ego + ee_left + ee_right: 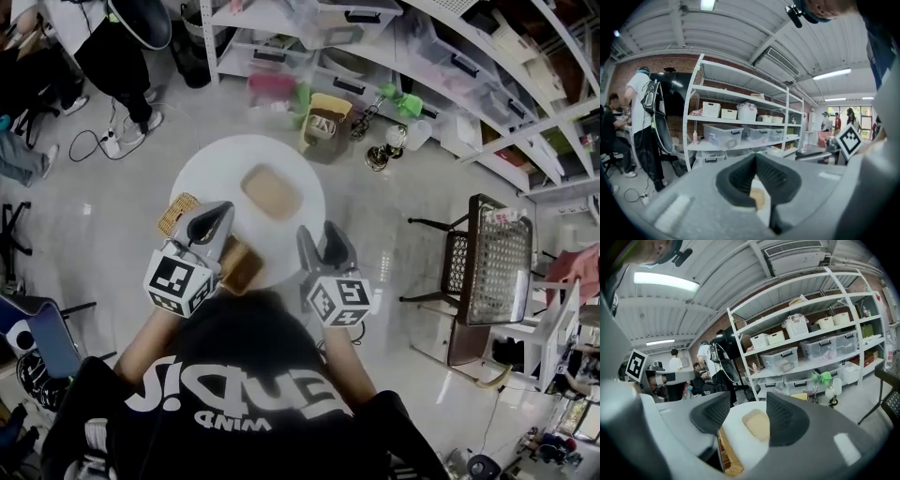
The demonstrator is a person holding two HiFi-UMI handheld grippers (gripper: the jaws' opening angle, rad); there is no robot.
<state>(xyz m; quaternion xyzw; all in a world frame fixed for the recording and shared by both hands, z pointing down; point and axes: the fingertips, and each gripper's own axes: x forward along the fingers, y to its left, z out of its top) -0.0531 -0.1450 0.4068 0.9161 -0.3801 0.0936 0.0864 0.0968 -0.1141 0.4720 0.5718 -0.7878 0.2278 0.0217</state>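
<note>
**ITEM LOG: 2 HAND-HELD GRIPPERS OVER ROUND TABLE**

1. Left gripper (pixel 227 210) (pixel 755 156): jaws clenched, tips meeting, nothing pinched. It hangs over the table's near-left edge, just beside the brown basket (pixel 241 265).
2. Right gripper (pixel 321 234) (pixel 749 397): jaws released and spread, empty. The tan tray (pixel 272 192) (pixel 757 423) shows between them, lying further off on the table.
3. Tan tray: shallow, rectangular, near the tabletop's centre. Its contents cannot be made out.
4. Woven mat (pixel 176 214): at the table's left rim, behind the left gripper.
5. Round white table (pixel 211 169): bears items 3 and 4 and the brown basket.
6. Room: pale glossy floor; white shelving (pixel 525 94) stocked with clear storage bins (pixel 723 135); a yellow box (pixel 326 117) on the floor beyond the table; a mesh chair (pixel 497 267) to the right.
</note>
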